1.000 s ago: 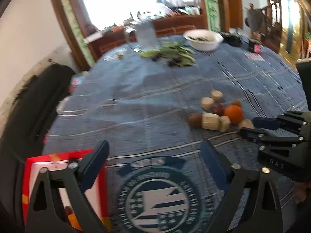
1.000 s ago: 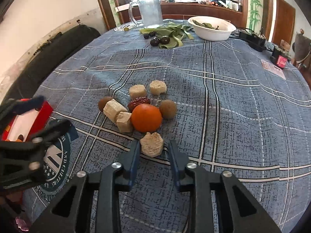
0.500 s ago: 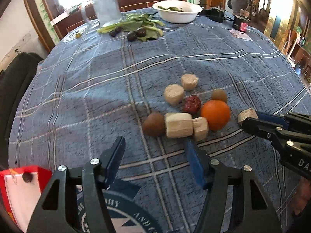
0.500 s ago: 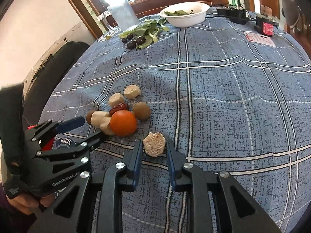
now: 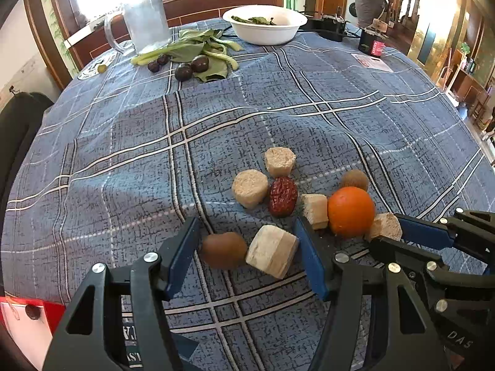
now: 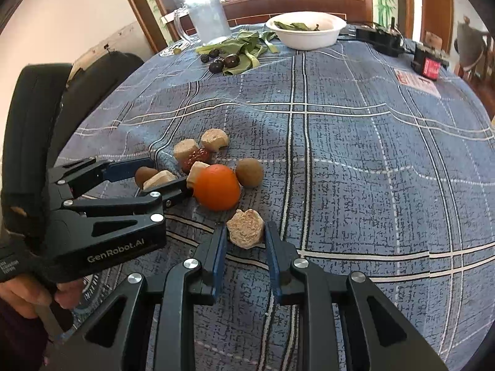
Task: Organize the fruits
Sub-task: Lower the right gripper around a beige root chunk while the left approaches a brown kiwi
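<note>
Blue plaid cloth covers the tabletop. Beside the orange [image 5: 350, 215], my left gripper [image 5: 246, 256] has just narrowed its jaws, not yet pinching, around the brown kiwi [image 5: 223, 249] and pale chunk [image 5: 272, 255]; my right gripper [image 6: 244, 241] jaws clasp another tan chunk [image 6: 246, 228].

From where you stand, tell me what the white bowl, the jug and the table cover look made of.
White bowl: matte, thin-rimmed, probably paper pulp or foam. Jug: cloudy see-through walls with a clear handle, so plastic or frosted glass; can't tell which. Table cover: woven cloth, showing coarse thread texture, plaid lines and soft wrinkles.
</note>
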